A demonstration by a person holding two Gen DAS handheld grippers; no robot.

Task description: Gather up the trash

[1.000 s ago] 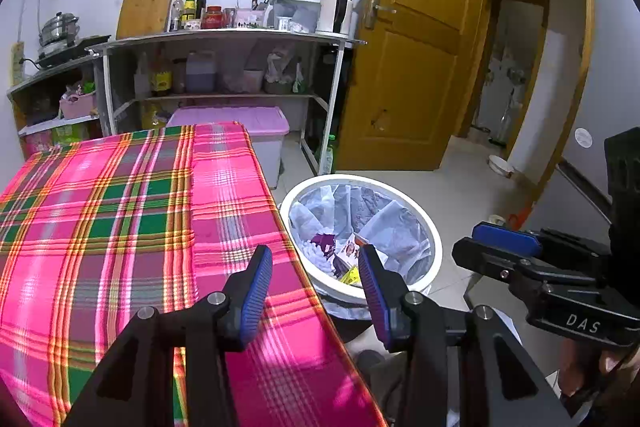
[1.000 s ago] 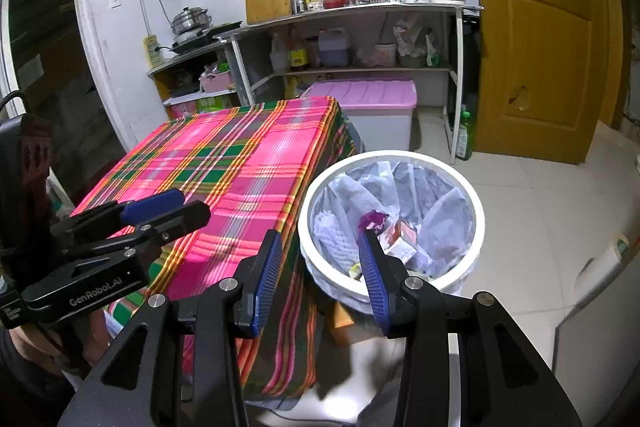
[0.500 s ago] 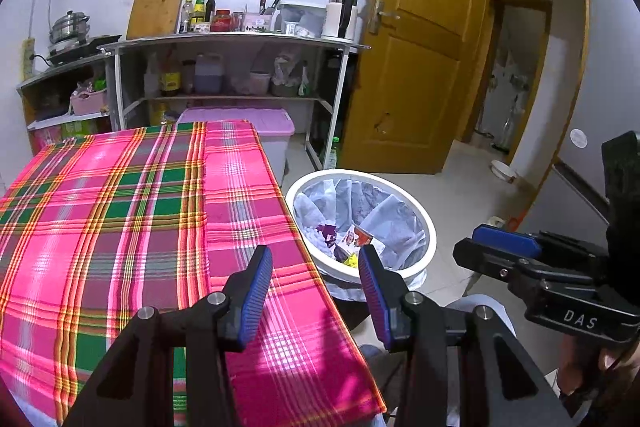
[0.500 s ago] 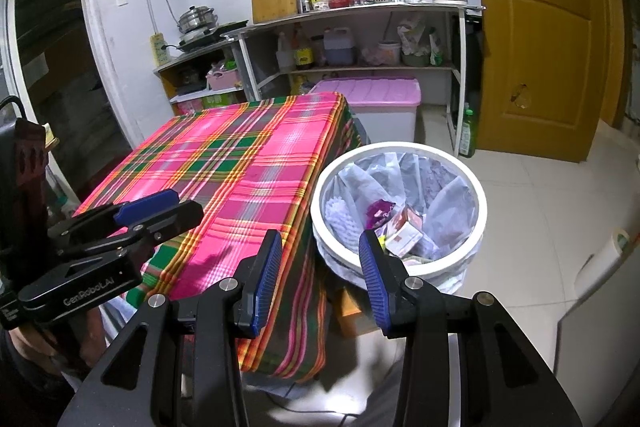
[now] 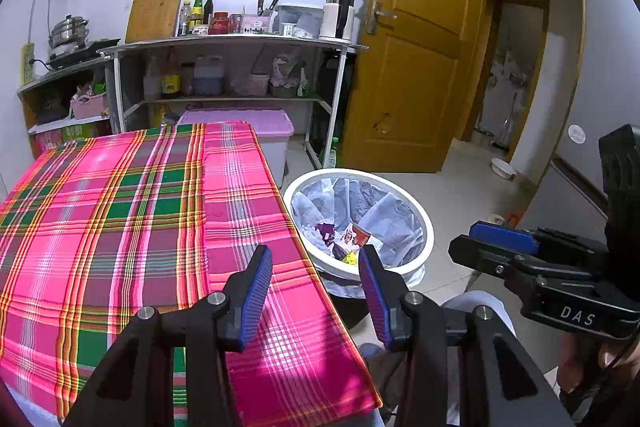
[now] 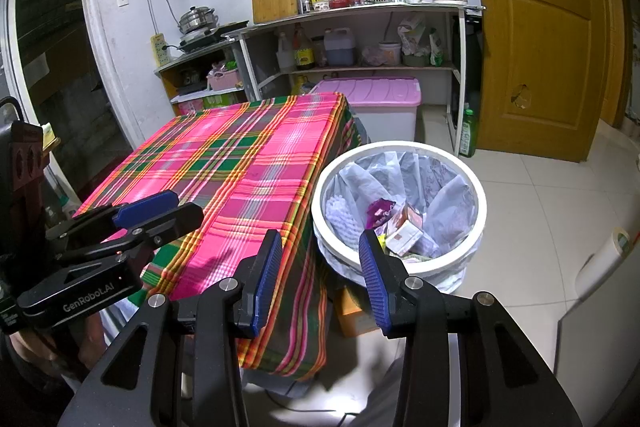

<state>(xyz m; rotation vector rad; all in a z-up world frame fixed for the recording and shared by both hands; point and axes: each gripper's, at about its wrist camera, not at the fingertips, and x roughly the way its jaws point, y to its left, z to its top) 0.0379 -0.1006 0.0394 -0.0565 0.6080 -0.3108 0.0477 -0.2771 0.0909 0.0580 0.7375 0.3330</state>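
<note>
left claw (image 5: 316,287): part-open, empty, over tabletop (image 5: 120,227) right edge | right claw (image 6: 320,275): part-open, empty | bin (image 6: 476,187): wrappers inside, touching that edge | shelf (image 5: 224,45): beyond far edge

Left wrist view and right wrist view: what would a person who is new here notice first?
Probably the bright pink and green plaid tablecloth, which fills the left of both views. Next, the white trash bin standing on the floor against the table's right edge, lined with a bag and holding wrappers. Both grippers, left and right, hang open and empty in the foreground.
</note>
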